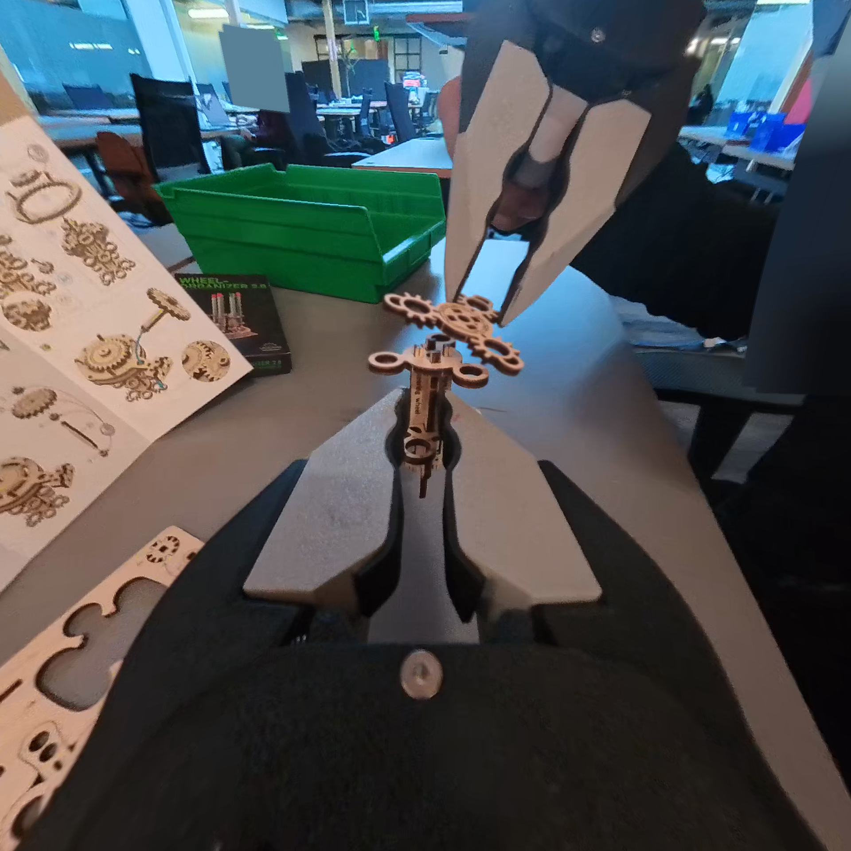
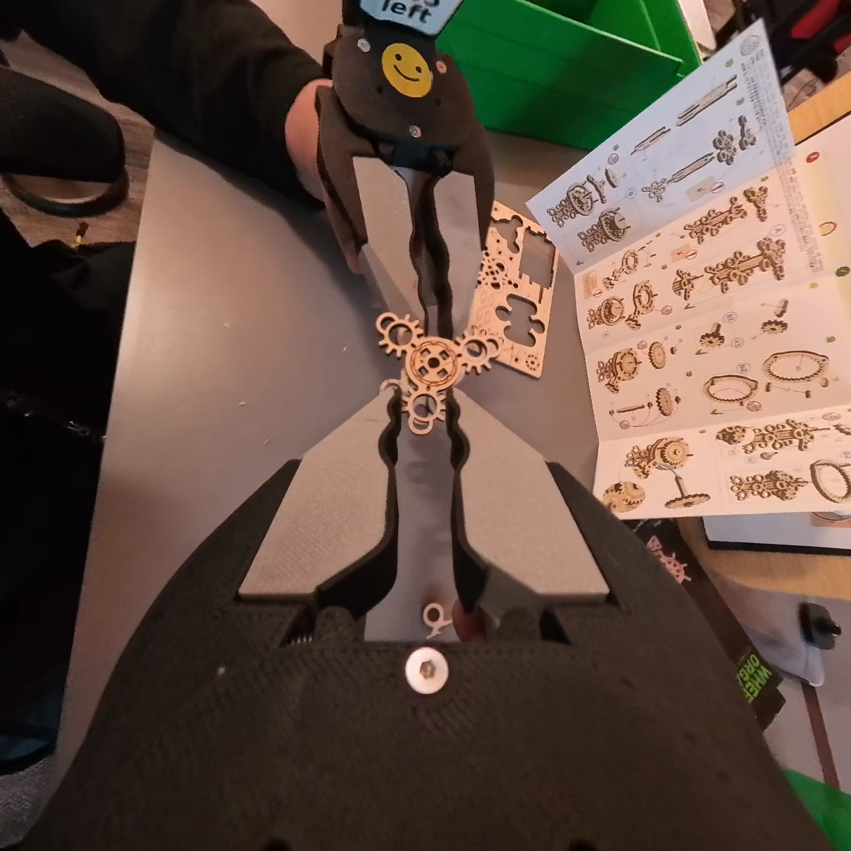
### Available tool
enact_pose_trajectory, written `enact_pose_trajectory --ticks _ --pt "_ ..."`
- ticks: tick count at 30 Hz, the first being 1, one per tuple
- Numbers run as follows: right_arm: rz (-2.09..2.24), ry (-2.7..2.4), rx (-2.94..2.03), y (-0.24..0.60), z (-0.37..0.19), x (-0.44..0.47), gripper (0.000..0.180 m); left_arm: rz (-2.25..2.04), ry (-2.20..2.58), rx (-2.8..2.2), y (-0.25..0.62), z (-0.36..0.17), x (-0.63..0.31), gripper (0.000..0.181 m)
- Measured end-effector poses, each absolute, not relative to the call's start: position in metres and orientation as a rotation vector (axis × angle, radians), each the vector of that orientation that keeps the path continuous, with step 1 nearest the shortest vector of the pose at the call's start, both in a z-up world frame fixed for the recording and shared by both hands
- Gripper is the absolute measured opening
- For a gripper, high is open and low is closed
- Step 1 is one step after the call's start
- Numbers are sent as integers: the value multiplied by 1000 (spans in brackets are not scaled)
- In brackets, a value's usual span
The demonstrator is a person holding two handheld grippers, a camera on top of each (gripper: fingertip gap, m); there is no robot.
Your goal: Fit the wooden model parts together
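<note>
Above the grey bench, your left gripper clamps the wooden post assy upright. Right gripper pinches the gear plate by its edge, just over the post top w/ a slim gap. Green bin sits well behind, bench edge close on your right.

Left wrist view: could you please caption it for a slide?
Left gripper holds a wooden post upright while the right gripper brings a gear plate above it.
</note>
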State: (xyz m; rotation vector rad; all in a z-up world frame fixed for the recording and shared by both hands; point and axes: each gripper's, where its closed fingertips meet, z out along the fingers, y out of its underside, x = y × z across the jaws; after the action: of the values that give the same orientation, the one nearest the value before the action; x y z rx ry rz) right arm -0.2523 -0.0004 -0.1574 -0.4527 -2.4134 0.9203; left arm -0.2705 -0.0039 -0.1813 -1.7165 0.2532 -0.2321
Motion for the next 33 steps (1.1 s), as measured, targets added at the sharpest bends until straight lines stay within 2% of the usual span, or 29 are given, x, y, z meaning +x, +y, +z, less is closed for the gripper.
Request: enact_pose_trajectory --ticks 33 --pt "1025 -2354 -501 9 -139 -256 15 -229 327 -1595 -11 -167 -267 9"
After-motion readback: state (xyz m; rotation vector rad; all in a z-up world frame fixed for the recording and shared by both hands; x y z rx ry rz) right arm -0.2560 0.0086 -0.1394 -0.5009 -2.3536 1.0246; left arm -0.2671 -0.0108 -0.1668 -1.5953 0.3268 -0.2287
